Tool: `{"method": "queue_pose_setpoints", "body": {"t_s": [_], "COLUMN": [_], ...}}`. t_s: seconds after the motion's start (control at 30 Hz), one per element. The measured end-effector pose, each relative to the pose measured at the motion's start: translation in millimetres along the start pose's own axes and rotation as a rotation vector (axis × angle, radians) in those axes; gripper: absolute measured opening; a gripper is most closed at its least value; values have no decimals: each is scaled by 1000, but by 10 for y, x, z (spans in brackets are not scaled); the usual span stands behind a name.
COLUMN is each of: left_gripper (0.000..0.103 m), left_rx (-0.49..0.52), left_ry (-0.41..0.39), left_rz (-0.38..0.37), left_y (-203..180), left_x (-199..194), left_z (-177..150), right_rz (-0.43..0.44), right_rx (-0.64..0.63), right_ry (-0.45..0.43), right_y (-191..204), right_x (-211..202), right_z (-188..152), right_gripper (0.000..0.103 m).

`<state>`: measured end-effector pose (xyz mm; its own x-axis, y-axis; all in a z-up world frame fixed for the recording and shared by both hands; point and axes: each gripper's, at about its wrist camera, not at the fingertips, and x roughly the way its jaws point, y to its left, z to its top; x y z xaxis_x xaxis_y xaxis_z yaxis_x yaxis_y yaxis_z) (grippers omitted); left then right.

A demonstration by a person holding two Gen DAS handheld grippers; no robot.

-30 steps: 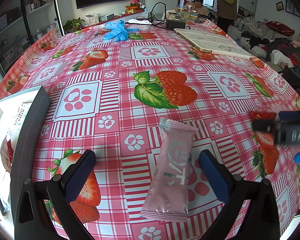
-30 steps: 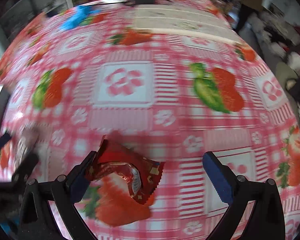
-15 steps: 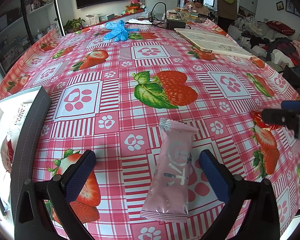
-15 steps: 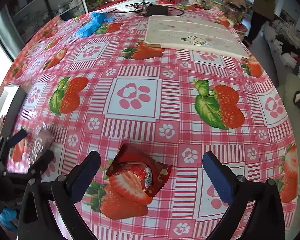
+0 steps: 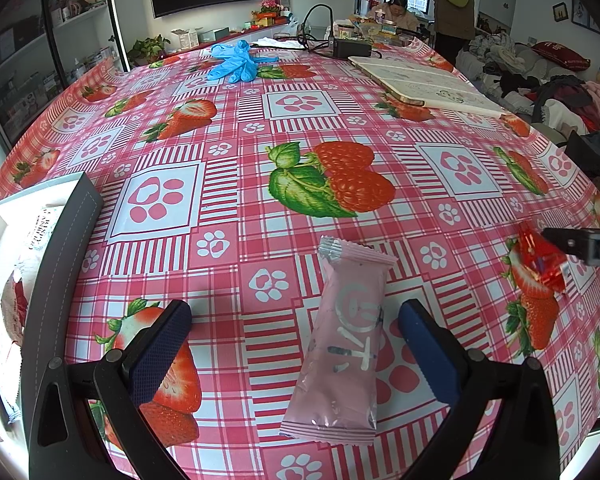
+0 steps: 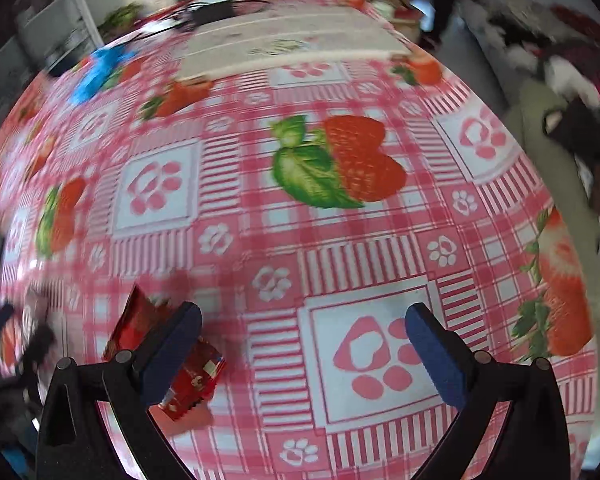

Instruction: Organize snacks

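Note:
A long pink snack packet lies on the strawberry tablecloth between the spread fingers of my left gripper, which is open and not touching it. A crumpled red snack wrapper lies at the right of the left wrist view, beside the tip of my right gripper. In the right wrist view that red wrapper sits partly behind the left finger of my right gripper. This gripper is open, with only cloth between its pads. The view is blurred.
A dark-edged white box holding packets stands at the left table edge. Blue gloves, a black power unit with cables and a pale board lie at the far side. Two people are beyond the table.
My right gripper has swung right, so the red wrapper went from between its fingers to behind the left finger. The left gripper and the pink packet have not moved.

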<state>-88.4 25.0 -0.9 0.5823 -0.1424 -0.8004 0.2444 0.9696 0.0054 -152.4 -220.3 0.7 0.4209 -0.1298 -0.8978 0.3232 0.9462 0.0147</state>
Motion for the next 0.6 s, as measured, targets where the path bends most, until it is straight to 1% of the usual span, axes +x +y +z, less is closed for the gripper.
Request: {"method": "queue_pose_setpoints", "body": {"t_s": [0.07,0.13,0.2,0.23,0.27,0.37,0.5,0.57,0.6], "left_gripper": [103,103,103,103,103,103,103,103,103], "left_rx": [0,1,0,0,0,0,0,1,1], "left_ry": [0,0,0,0,0,0,0,0,0], "left_rz": [0,0,0,0,0,0,0,0,1], "left_y": [-2,-2,-3,-3,-3,-4,-5,-7,-7], "left_x": [1,1,1,1,1,1,2,2,2], "left_z": [0,0,1,1,1,1,1,2,1], "right_rz": [33,93,172,185,181,167,164,152,141], "right_rx": [-14,-51,-141,-195,-250,-343,-380,-385,-383], "right_ry": [-50,-83,-83,-79,-73,-51,1,31,29], "right_y": [-2,28,135,213,294,468,615,678,692], "right_x": [-131,-248,-337,-363,-365,-288,-84,-4,9], "right_z": [-32,-36,-35,-44,-56,-101,-118,-142,-143], "right_gripper": [103,103,103,103,103,103,102,87,85]}}
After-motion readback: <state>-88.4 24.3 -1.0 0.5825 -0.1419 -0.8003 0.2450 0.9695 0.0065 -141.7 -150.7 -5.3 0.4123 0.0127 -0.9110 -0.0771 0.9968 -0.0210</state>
